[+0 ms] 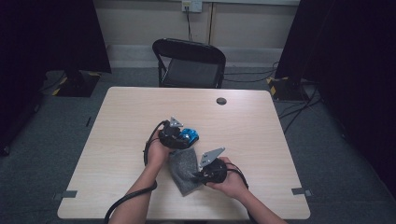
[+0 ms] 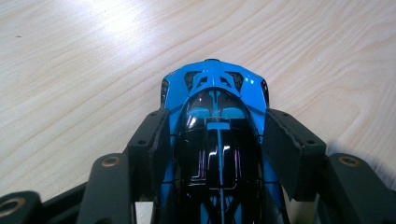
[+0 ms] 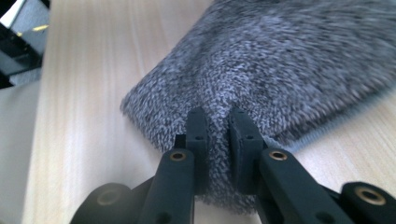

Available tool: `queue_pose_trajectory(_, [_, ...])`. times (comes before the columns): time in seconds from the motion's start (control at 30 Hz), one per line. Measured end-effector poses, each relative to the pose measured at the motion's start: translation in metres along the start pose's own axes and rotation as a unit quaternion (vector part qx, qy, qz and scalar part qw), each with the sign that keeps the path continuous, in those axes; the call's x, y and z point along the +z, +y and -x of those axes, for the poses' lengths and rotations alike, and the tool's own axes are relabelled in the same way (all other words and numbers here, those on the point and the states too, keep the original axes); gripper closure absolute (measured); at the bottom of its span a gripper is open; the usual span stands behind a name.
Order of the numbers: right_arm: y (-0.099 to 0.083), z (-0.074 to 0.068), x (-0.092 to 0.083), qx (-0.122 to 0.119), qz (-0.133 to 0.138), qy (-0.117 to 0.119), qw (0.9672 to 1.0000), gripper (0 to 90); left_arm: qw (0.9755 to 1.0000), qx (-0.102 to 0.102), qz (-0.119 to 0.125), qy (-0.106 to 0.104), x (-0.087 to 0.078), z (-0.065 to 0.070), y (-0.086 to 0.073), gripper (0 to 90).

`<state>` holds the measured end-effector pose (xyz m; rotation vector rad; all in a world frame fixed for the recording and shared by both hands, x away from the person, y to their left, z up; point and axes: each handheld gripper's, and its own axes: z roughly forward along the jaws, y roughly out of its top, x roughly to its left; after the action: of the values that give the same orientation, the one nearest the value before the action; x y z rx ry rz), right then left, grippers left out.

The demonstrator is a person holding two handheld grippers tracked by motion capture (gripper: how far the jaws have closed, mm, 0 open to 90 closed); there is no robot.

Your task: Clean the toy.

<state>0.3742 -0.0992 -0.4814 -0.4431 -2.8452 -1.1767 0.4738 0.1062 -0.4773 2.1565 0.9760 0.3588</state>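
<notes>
Left tongs are clamped around the blue toy car on the counter, right tongs pinching the grey fuzzy pouch edge just beside it.

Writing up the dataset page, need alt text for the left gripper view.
The left gripper clamps a glossy blue and black toy car between its two black jaws, the pads pressed against the car's sides. The car points away from the camera over a pale wooden table.
</notes>
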Motion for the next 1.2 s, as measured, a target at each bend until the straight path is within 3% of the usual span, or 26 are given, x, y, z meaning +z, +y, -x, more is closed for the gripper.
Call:
queue_pose_trajectory(0.2, [-0.003, 0.0, -0.018, -0.021, 0.0, 0.006, 0.9998, 80.1, 1.0, 0.001, 0.0, 0.0, 0.0, 0.0, 0.0, 42.5])
queue_pose_trajectory(0.37, [-0.012, 0.016, -0.044, -0.001, 0.021, -0.017, 0.9996, 80.3, 1.0, 0.0, -0.002, 0.001, -0.001, 0.0, 0.0, 42.5])
queue_pose_trajectory(0.5, [-0.023, 0.034, -0.067, 0.03, 0.04, -0.043, 0.9978, 80.4, 1.0, 0.001, -0.004, 0.002, -0.001, 0.0, 0.0, 42.5])
queue_pose_trajectory(0.6, [-0.03, 0.047, -0.082, 0.064, 0.064, -0.076, 0.993, 80.5, 1.0, 0.0, -0.002, 0.004, -0.001, 0.001, -0.001, 42.5])
queue_pose_trajectory(0.73, [-0.038, 0.06, -0.089, 0.106, 0.067, -0.13, 0.9835, 80.5, 1.0, -0.001, -0.001, 0.004, -0.001, 0.001, -0.001, 42.5])
queue_pose_trajectory(0.87, [-0.041, 0.072, -0.084, 0.146, 0.063, -0.184, 0.97, 80.6, 1.0, -0.001, 0.001, 0.004, -0.001, 0.001, -0.001, 42.5])
queue_pose_trajectory(0.97, [-0.036, 0.076, -0.076, 0.155, 0.056, -0.224, 0.9605, 80.5, 1.0, -0.001, 0.0, 0.004, -0.001, 0.001, -0.001, 42.5])
queue_pose_trajectory(1.07, [-0.031, 0.078, -0.063, 0.155, 0.045, -0.245, 0.9561, 80.5, 1.0, -0.001, 0.001, 0.004, -0.001, 0.001, -0.001, 42.5])
queue_pose_trajectory(1.13, [-0.028, 0.078, -0.053, 0.154, 0.03, -0.252, 0.9548, 80.5, 1.0, -0.002, 0.002, 0.005, -0.001, 0.002, -0.001, 42.5])
queue_pose_trajectory(1.2, [-0.025, 0.079, -0.042, 0.152, 0.014, -0.245, 0.9574, 80.5, 1.0, -0.003, 0.003, 0.005, -0.001, 0.001, -0.002, 42.5])
